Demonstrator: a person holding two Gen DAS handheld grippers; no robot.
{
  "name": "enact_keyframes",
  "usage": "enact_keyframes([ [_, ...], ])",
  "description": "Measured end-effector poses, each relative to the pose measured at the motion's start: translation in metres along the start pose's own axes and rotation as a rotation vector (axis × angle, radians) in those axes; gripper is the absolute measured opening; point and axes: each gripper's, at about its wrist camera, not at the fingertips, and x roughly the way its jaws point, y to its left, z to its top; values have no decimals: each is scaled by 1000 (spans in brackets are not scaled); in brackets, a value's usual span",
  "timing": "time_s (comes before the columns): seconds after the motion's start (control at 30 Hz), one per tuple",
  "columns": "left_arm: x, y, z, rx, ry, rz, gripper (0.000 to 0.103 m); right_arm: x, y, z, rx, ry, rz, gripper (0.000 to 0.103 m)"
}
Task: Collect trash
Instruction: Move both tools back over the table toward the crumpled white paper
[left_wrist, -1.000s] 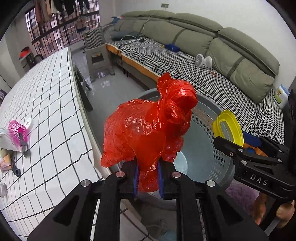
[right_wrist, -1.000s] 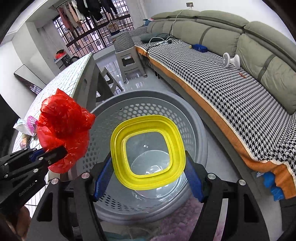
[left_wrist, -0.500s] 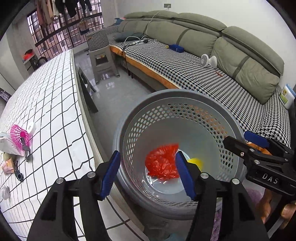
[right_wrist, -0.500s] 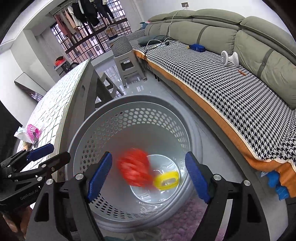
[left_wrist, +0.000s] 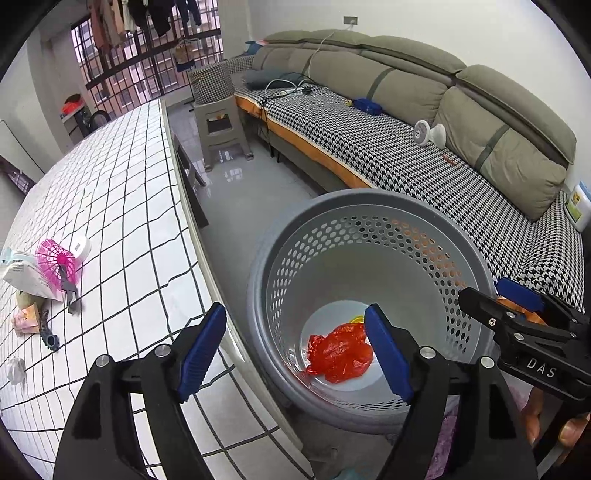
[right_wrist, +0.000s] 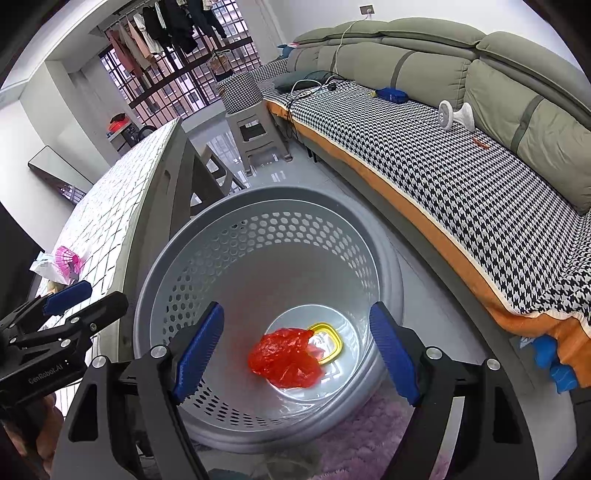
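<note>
With the bag (right_wrist: 284, 357) and lid (right_wrist: 330, 342) in the bin (right_wrist: 236, 236), our left gripper (left_wrist: 295, 350) opening empty and right gripper (right_wrist: 295, 350) wide and empty, we judge table (left_wrist: 110, 206) litter next.

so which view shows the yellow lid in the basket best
The right wrist view: there the yellow lid shows most of its rim beside the red bag. In the left wrist view only a sliver peeks out behind the bag and a gripper finger.
</note>
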Motion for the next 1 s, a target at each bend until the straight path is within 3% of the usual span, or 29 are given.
enact_keyframes([
  [0.17,-10,5,0,-11,-22,0,87,-7,7,-1,-12,-11,-4,78],
  [0.47,-31,20,-5,-41,-60,13,95,-26,21,-2,-36,-44,0,78],
  [1.0,-77,102,-42,-169,-124,141,97,-36,99,-8,-116,-88,103,78],
])
